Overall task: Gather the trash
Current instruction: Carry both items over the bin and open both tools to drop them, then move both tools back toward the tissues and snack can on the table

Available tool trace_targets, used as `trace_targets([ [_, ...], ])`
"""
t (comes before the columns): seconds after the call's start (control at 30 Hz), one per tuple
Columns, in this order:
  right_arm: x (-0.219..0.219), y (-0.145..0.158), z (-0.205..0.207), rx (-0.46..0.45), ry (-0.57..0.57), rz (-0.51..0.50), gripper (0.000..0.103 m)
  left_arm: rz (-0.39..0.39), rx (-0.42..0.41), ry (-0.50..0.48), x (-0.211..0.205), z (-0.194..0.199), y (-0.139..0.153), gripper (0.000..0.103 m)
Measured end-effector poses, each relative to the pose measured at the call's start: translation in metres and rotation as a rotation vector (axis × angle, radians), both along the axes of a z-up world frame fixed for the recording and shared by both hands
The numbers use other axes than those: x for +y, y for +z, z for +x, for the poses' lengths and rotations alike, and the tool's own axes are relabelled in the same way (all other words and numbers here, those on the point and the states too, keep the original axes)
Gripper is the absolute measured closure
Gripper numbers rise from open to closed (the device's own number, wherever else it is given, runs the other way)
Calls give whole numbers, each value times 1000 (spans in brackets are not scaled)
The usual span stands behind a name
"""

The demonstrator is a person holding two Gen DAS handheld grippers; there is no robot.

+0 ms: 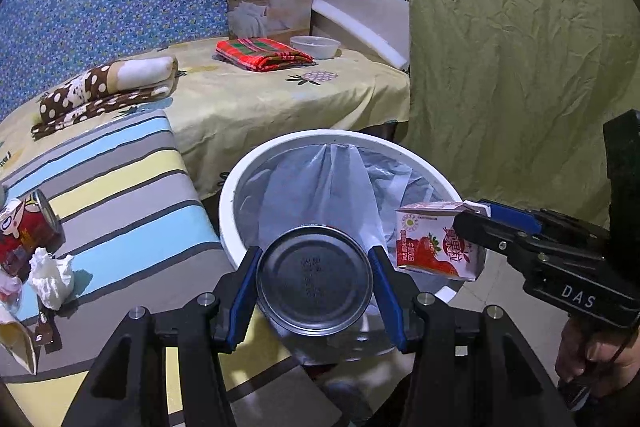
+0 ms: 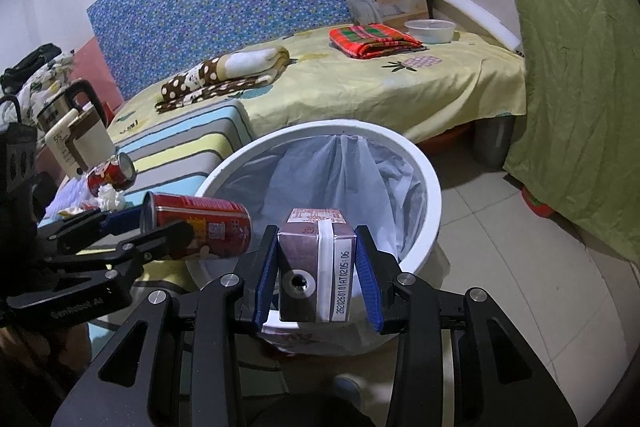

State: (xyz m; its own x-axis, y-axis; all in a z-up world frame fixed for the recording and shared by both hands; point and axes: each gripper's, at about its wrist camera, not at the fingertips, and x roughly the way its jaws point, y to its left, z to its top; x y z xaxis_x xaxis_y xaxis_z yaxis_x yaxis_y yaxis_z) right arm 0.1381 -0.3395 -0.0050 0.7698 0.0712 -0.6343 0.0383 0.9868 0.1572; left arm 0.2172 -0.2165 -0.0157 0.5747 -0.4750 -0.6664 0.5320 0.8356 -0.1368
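The left tool [image 1: 315, 281] pinches a red can [image 2: 200, 227] across its sides, its silver end toward the left wrist camera, held over the near rim of the white bin [image 2: 424, 179]. The right tool [image 2: 317, 275] clamps a small milk carton [image 2: 316, 267] between its blue pads [image 2: 366, 277] — the carton hangs above the bin's mouth, over the thin plastic liner [image 2: 332, 179]. Both tools are side by side, near but apart. On the striped cushion [image 1: 120, 187] to the left lie another red can [image 1: 32, 231] on its side and a crumpled white tissue [image 1: 52, 275] just beside it — along with other wrappers at the edge.
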Motion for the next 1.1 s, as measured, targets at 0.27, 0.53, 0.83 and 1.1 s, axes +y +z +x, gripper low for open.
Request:
trace_targets([
  [0.27,0,3,-2,-16,0,-3,64,-19,-20,38,4,1,7,49],
  [0.53,-2,3,-1,-20,-5,1,64,-53,-18,70,20,0,13,49],
  [0.83,3,2,3,5,8,5,63,-56,-23,93,41,-16,16,49],
  [1.1,11,5,-1,5,23,8,52,-58,-22,114,55,-26,17,49],
])
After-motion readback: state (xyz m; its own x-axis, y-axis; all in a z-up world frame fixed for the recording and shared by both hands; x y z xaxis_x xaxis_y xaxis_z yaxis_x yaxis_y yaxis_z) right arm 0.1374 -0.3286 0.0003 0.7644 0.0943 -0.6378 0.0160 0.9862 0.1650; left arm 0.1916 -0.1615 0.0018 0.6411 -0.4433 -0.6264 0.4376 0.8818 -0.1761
